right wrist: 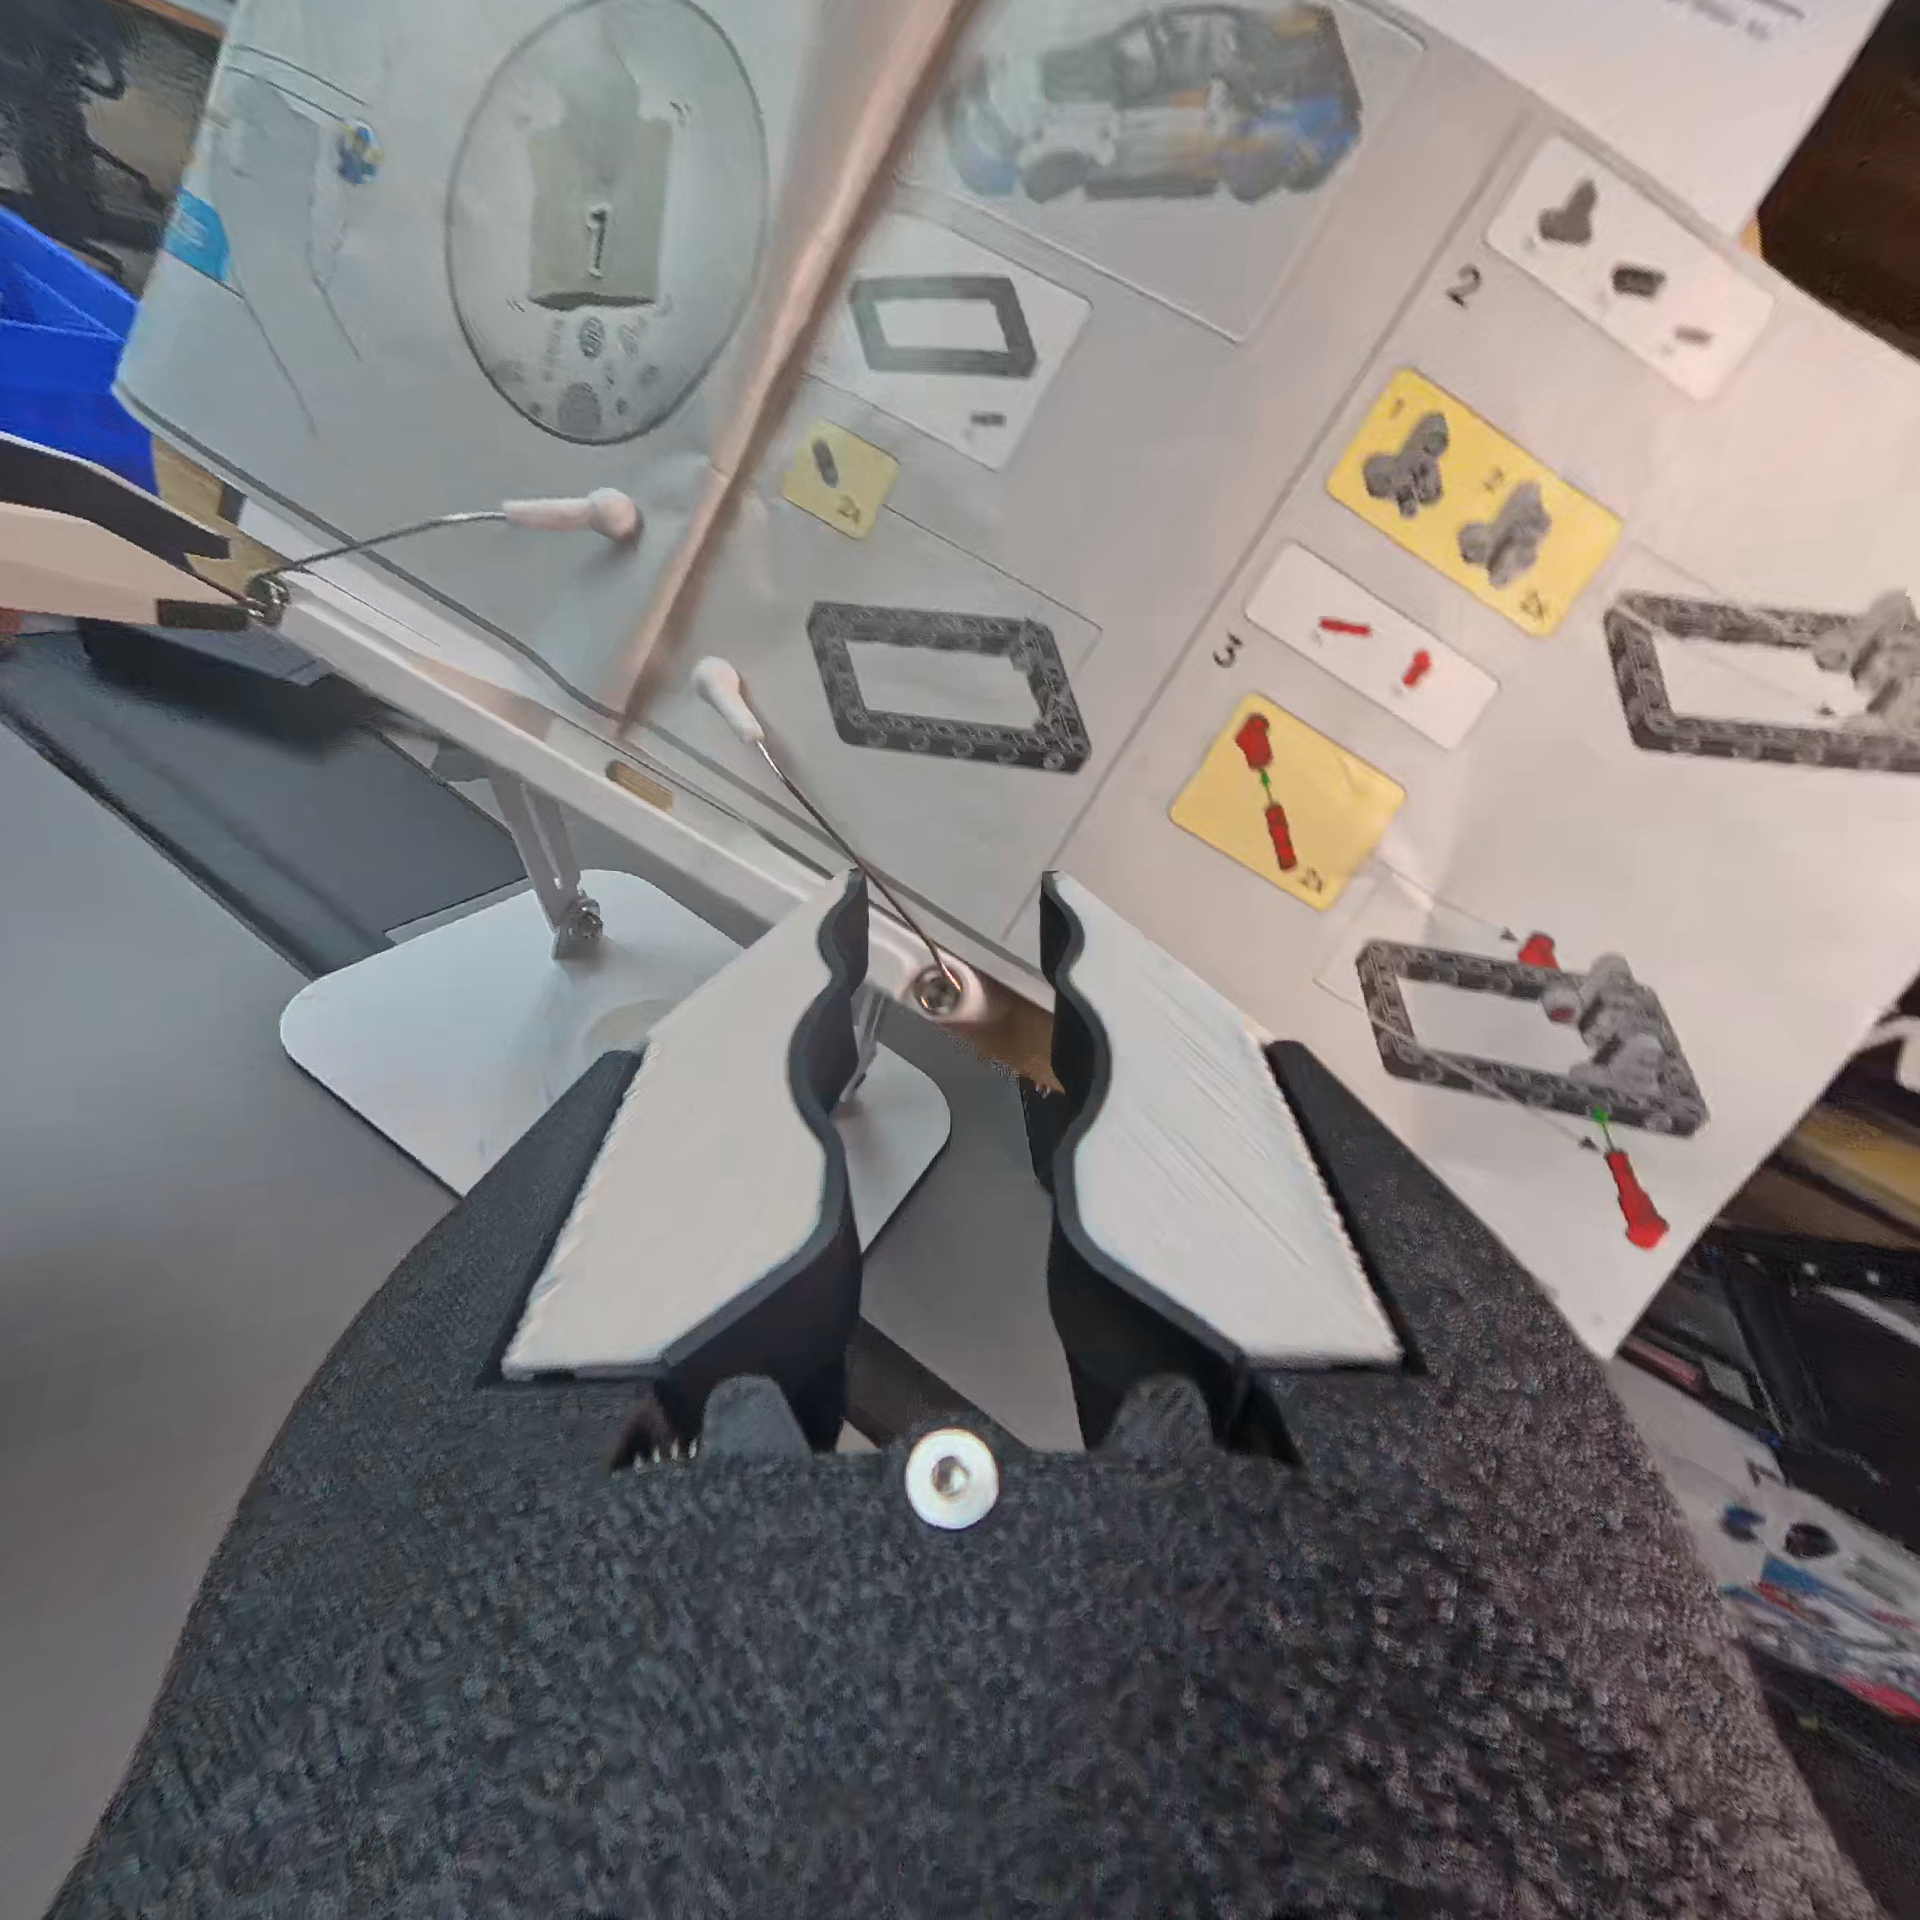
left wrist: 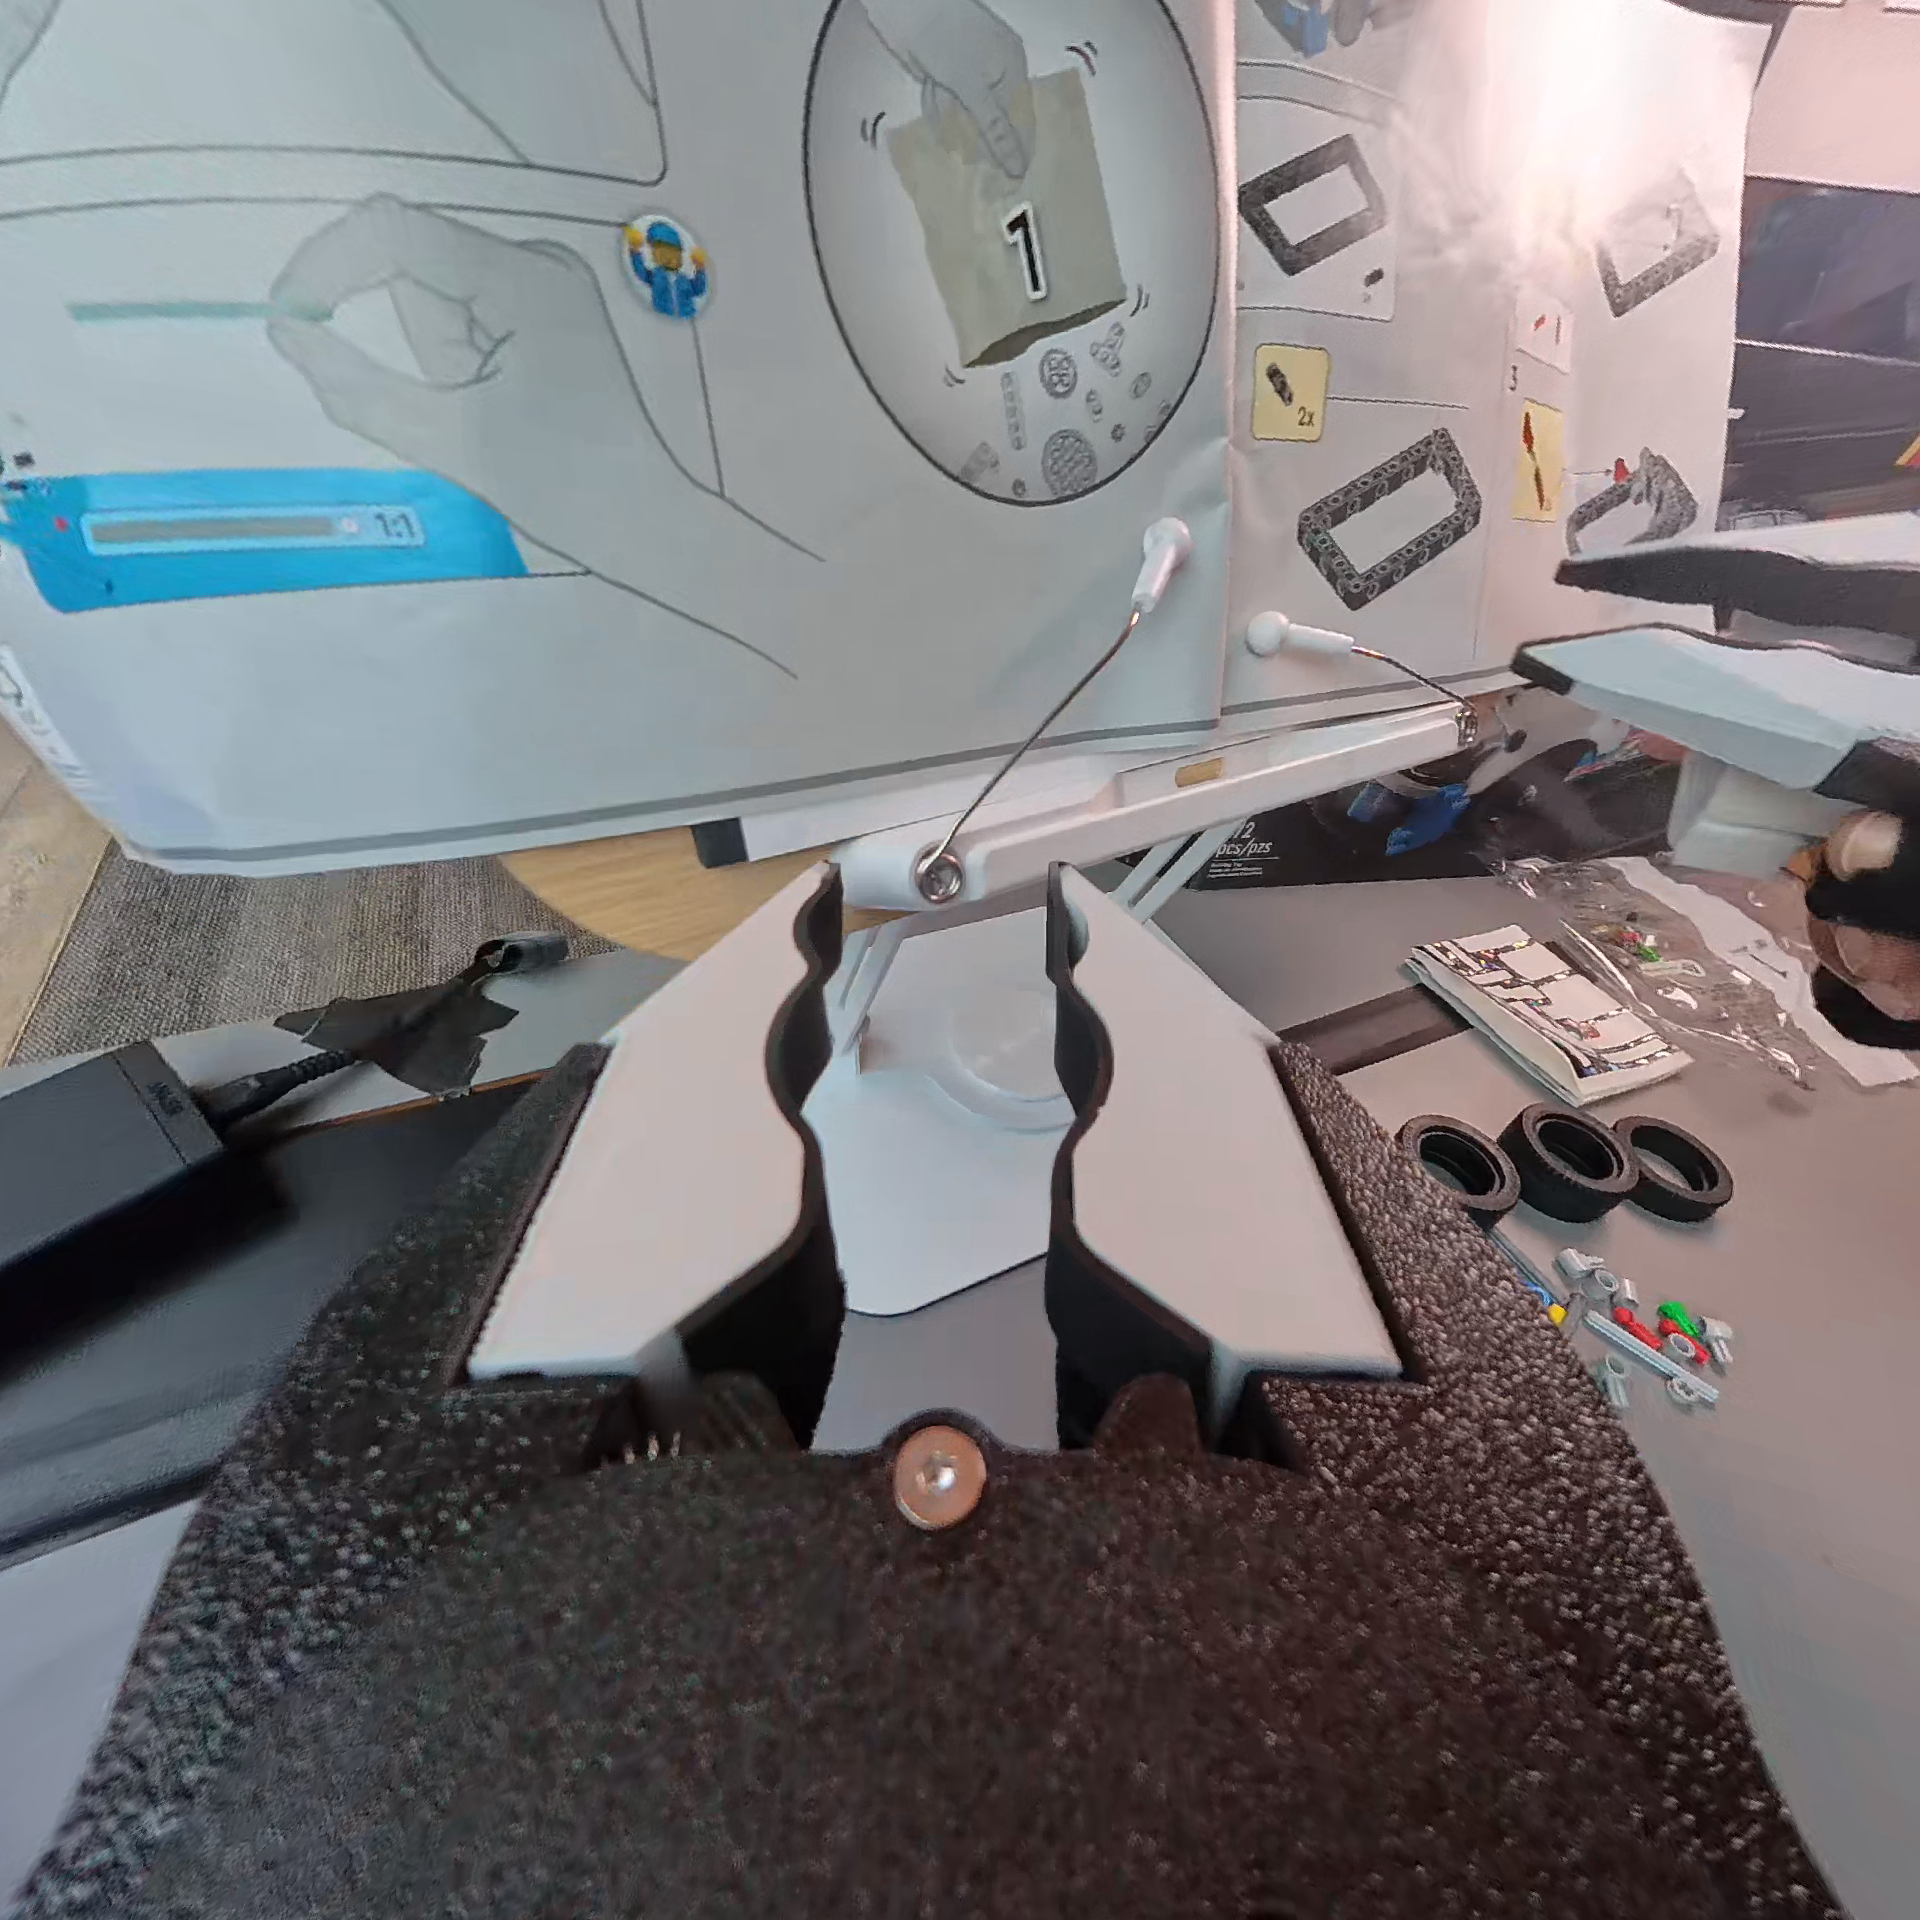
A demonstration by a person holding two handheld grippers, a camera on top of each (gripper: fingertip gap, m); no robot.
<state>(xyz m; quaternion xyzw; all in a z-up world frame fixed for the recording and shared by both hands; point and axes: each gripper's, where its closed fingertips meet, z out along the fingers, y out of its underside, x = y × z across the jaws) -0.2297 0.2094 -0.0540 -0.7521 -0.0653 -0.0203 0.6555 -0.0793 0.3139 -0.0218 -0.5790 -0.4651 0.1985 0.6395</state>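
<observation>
Left claw (left wrist: 943,894) spread apart and empty by the white book stand (left wrist: 1195,790), right claw (right wrist: 951,904) likewise gaping at its wire page holder (right wrist: 821,810), open instruction booklet (right wrist: 1143,520) propped above, three black tyres (left wrist: 1569,1164) on the table (left wrist: 1766,1558)

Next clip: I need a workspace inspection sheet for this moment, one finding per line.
Surface: grey table, partly covered.
Job's things: white book stand holding an open instruction booklet under two wire page clips.
Clutter: three black tyres, small loose parts, folded leaflet, clear plastic bag.
Grippers: left gripper open, empty, at the stand's left hinge; right gripper open, empty, at the right hinge.
Cables: black power brick with its cord taped down.
Surroundings: blue bin, boxes at right.
</observation>
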